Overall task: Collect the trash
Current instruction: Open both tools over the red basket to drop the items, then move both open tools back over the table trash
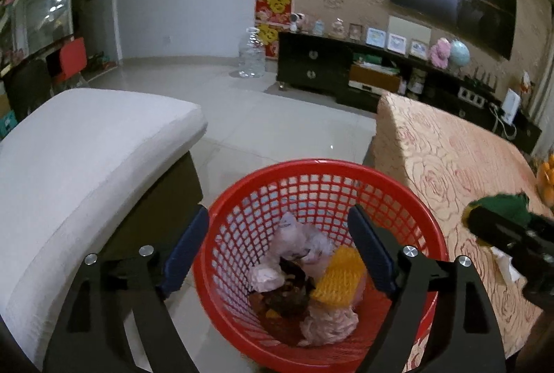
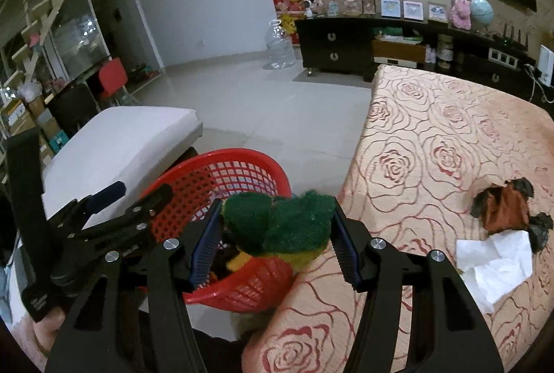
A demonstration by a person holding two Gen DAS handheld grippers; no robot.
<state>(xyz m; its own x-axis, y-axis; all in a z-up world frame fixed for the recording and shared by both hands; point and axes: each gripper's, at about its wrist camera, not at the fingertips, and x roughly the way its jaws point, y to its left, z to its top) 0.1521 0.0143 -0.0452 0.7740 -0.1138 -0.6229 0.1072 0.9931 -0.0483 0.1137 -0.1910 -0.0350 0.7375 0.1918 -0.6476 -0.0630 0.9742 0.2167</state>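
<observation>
A red mesh basket (image 1: 322, 163) stands on the floor between a white seat and a table. It holds crumpled pink tissues (image 1: 294, 241), a yellow foam net (image 1: 341, 276) and dark brown peels (image 1: 287, 296). My left gripper (image 1: 278, 213) hangs open above the basket with nothing between its fingers. My right gripper (image 2: 277, 210) is shut on a green and yellow scouring sponge (image 2: 294, 224), just right of the basket (image 2: 242, 153) at the table's edge. The left gripper (image 2: 142, 191) shows there too, over the basket. Brown peels (image 2: 505, 210) and a white tissue (image 2: 495, 262) lie on the table.
The table (image 2: 432, 130) wears a rose-patterned cloth. A white cushioned seat (image 1: 86, 148) is left of the basket. A dark TV cabinet (image 1: 311, 64) and a clear water jug (image 1: 251, 54) stand across the tiled floor. Oranges (image 1: 547, 179) sit at the table's far right.
</observation>
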